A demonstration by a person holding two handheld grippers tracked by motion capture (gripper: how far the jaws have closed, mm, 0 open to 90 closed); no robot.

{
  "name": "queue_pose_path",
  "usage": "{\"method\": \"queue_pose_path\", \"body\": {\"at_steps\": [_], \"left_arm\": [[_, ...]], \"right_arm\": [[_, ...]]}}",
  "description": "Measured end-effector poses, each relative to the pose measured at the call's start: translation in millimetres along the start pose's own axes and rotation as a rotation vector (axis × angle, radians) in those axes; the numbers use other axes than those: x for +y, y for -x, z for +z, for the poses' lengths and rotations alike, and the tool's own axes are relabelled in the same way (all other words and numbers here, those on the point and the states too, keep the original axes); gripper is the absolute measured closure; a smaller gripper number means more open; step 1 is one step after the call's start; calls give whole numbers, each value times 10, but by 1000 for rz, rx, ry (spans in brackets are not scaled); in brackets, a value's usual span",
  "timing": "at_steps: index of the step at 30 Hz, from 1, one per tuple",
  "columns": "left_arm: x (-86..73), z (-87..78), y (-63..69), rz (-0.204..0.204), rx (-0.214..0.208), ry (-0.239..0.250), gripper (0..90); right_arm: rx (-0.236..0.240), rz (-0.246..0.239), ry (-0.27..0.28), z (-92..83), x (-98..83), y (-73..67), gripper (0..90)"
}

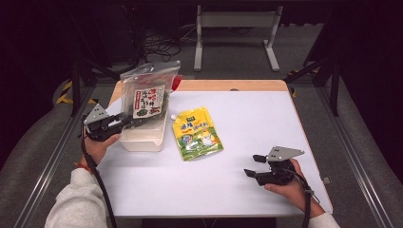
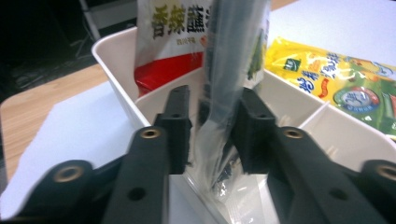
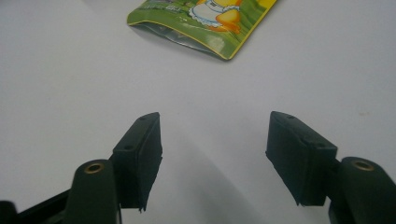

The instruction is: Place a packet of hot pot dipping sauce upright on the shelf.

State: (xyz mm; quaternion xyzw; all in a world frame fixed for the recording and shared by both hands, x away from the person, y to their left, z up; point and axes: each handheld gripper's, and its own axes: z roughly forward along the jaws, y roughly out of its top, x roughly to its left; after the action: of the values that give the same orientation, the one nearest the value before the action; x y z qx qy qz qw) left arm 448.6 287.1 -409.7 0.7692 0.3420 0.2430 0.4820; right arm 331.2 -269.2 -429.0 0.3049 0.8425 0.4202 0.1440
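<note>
Seaweed snack bag [image 1: 148, 95] upright in white bin [image 1: 142, 140] at desk [image 1: 247, 185] left, between left claw [image 1: 124, 121] jaws easing off its lower edge, light, floppy, slippery film, best pinched at stiff seam; right claw [image 1: 254, 166] wide, empty, near yellow-green pouch [image 1: 197, 134].

Free room: your right gripper [image 1: 253, 165] has bare table [image 1: 266, 118] all around | In the way: yellow pouch [image 1: 198, 133] just beside the white bin [image 1: 142, 137]
</note>
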Motion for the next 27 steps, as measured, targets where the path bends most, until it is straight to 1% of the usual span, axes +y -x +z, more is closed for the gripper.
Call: {"method": "queue_pose_path", "body": {"at_steps": [3,4,5,7,8,9,13,14,15,16,17,18,19,20,21,22,23,24,27], "left_arm": [[13,-22,13,-9,17,16,627],[19,-32,14,-14,29,22,601],[24,-41,14,-17,33,25,556],[31,-59,21,-10,33,29,551],[35,-77,23,-14,42,37,537],[38,-90,21,-16,35,44,533],[47,-120,32,-10,38,55,529],[58,-138,47,-5,49,55,521],[62,-153,52,-1,45,58,527],[68,-165,62,7,45,56,553],[68,-165,62,7,45,56,554],[76,-198,67,6,59,62,545],[76,-198,67,6,59,62,543],[78,-242,78,1,72,72,544],[81,-267,78,1,76,80,541],[81,-267,78,1,76,80,554],[82,-298,89,-1,71,92,554],[85,-323,97,1,75,93,557],[93,-422,160,7,74,116,570]], "right_arm": [[-9,6,3,-1,-1,17,356],[-9,8,4,-1,-1,21,356],[-11,9,5,-2,0,21,352],[-11,8,7,0,4,21,351],[-10,9,7,2,7,21,351],[-11,7,9,6,11,21,351],[-9,9,4,23,15,26,351],[-5,9,5,27,17,24,350],[-5,8,5,27,19,23,350],[-6,8,5,26,21,24,349],[-6,8,5,26,21,24,349],[-6,10,7,24,23,26,348],[-6,10,7,24,23,26,348],[-6,11,9,25,26,29,348],[-7,11,10,26,28,30,349],[-7,11,10,26,28,30,349],[-9,12,11,27,31,31,352],[-11,12,12,27,36,32,354],[-16,16,25,36,64,42,373]]}}
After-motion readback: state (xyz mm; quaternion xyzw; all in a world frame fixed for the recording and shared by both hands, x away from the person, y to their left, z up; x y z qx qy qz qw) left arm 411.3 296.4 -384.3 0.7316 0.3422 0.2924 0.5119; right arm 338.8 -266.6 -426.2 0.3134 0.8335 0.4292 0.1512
